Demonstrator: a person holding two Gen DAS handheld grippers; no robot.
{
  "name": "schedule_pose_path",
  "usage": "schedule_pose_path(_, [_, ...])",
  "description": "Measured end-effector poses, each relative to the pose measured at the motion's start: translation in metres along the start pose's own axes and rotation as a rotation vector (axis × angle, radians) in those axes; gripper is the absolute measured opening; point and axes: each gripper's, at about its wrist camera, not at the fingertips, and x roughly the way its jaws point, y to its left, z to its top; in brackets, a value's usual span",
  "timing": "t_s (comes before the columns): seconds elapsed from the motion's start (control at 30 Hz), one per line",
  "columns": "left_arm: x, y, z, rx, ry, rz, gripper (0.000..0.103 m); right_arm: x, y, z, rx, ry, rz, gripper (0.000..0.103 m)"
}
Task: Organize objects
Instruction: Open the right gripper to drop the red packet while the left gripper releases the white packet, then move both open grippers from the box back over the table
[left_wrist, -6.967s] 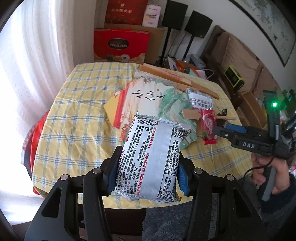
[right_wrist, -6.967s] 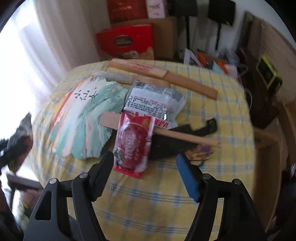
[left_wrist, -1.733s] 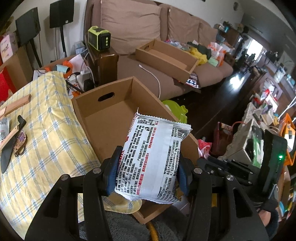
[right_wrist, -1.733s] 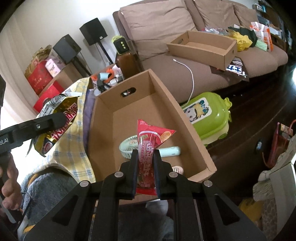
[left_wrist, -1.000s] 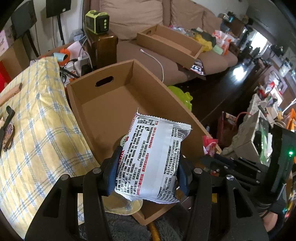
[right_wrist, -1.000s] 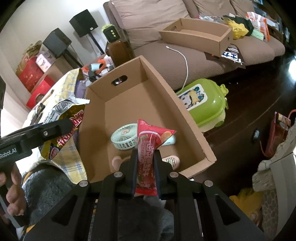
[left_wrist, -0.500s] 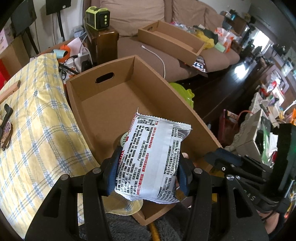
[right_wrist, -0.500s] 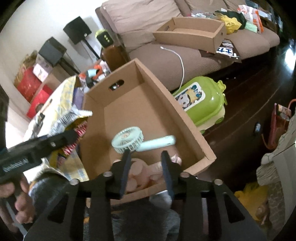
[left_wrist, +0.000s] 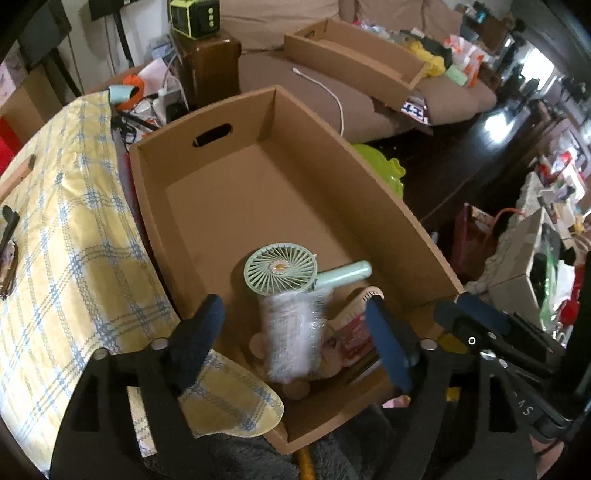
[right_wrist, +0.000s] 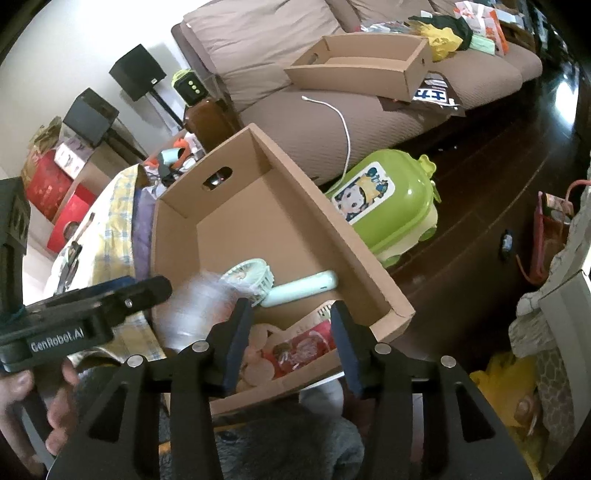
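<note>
Left wrist view looks down into the cardboard box (left_wrist: 207, 173). The left gripper (left_wrist: 291, 339) has just been opening; its jaws stand wide and the silver snack bag (left_wrist: 293, 332) is a blur, dropping beside the green fan (left_wrist: 280, 267). The right gripper (right_wrist: 286, 334) has been opening too, with nothing in it; the red snack pack (right_wrist: 303, 349) lies in the box below. To do this well, hold both grippers over the box until the bags land, then lift straight up.
</note>
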Motion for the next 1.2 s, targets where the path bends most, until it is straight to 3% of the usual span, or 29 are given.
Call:
schedule_pose_path(0.1, [-0.009, -0.002, 0.0, -0.002, -0.033, -0.004, 0.09, 0.0, -0.001, 0.0, 0.004, -0.002, 0.0, 0.048])
schedule_pose_path(0.23, [-0.029, 0.004, 0.008, -0.029, -0.099, -0.02, 0.091, -0.002, -0.002, 0.001, 0.014, -0.016, -0.004, 0.048])
schedule_pose_path(0.37, [-0.053, 0.026, 0.015, -0.116, -0.151, -0.119, 0.091, -0.013, -0.004, 0.004, 0.036, -0.065, -0.007, 0.048])
schedule_pose_path(0.5, [-0.074, 0.049, 0.02, -0.188, -0.189, -0.172, 0.091, -0.025, 0.0, 0.007, 0.036, -0.116, -0.002, 0.05])
schedule_pose_path(0.67, [-0.095, 0.069, 0.02, -0.21, -0.161, -0.231, 0.091, -0.022, 0.013, 0.005, 0.0, -0.117, -0.009, 0.05])
schedule_pose_path(0.93, [-0.15, 0.086, 0.018, -0.148, -0.228, -0.218, 0.091, -0.016, 0.032, -0.001, -0.063, -0.117, -0.025, 0.05])
schedule_pose_path(1.2, [-0.204, 0.119, 0.01, -0.061, -0.306, -0.079, 0.091, -0.009, 0.049, -0.009, -0.153, -0.134, -0.079, 0.052])
